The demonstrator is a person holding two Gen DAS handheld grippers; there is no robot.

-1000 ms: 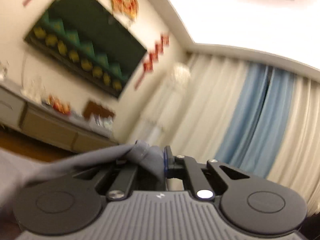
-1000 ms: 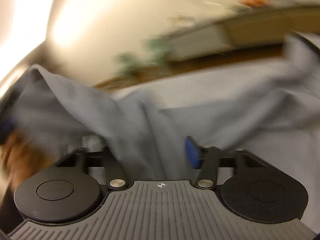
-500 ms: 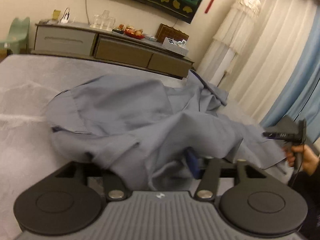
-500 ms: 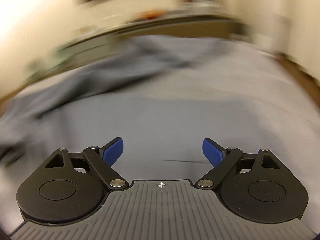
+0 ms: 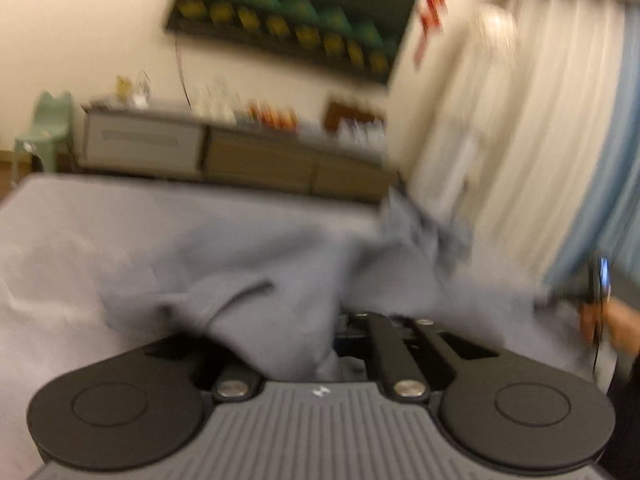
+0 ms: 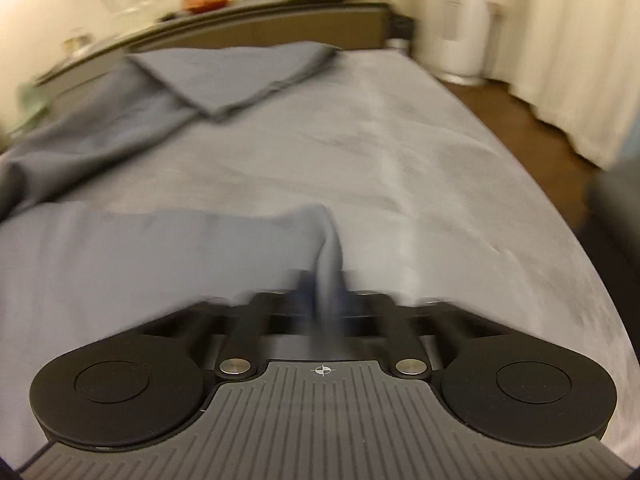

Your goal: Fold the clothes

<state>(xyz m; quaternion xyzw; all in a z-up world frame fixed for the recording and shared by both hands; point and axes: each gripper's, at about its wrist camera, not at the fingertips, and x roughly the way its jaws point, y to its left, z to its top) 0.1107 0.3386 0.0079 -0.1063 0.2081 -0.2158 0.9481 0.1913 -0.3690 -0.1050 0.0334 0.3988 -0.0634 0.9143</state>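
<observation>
Both tongs grip cloth. From the left wrist, our left gripper (image 5: 340,328) is clamped on a fold of the grey-blue shirt (image 5: 248,264); the drape hides its left finger, and blur softens everything. The garment lies rumpled on the pale grey bed (image 5: 60,240), soft woven fabric heaped in creases. At the frame's right edge a hand (image 5: 608,320) holds the other tool, cut off. From the right wrist, our right gripper (image 6: 324,300) is pinched shut on a raised ridge of shirt (image 6: 160,248); the fingertips smear. A flat folded part (image 6: 232,76) lies far up the bed (image 6: 440,168).
</observation>
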